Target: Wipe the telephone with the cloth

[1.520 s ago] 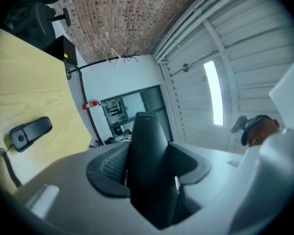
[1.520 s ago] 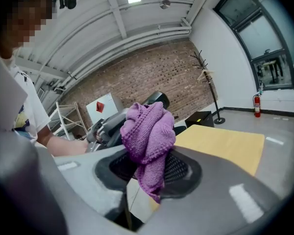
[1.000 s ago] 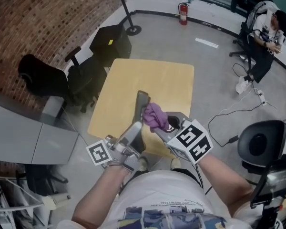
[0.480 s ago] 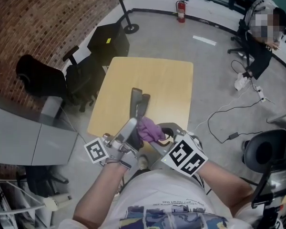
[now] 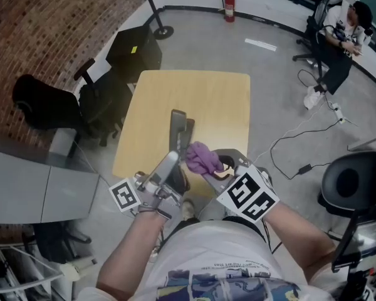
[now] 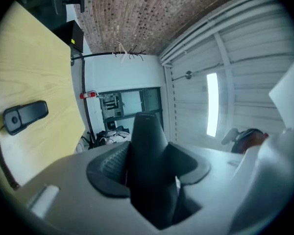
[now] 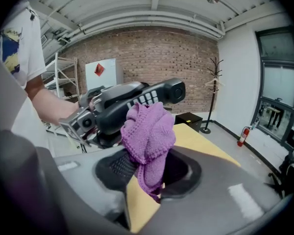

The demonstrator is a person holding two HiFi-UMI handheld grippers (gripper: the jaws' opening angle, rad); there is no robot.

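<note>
My left gripper (image 5: 170, 167): jaws clamped on the telephone handset (image 5: 177, 127), which I hold above the surface (image 5: 219, 105). My right gripper (image 5: 219, 165): jaws clamped on the purple cloth (image 5: 203, 157) beside it. Risk: if I press hard, the handset, gripped by one end, may twist loose.

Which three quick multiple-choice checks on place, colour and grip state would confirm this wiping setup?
1. Where is the cloth? A on the table; B in the right gripper; C on the floor.
2. What colour is it? A white; B green; C purple.
3. The left gripper is: A shut on the handset; B open, empty; C shut on the cloth.
Answers: B, it hangs between that gripper's jaws; C, plainly purple; A, its jaws clamp the dark handset.
</note>
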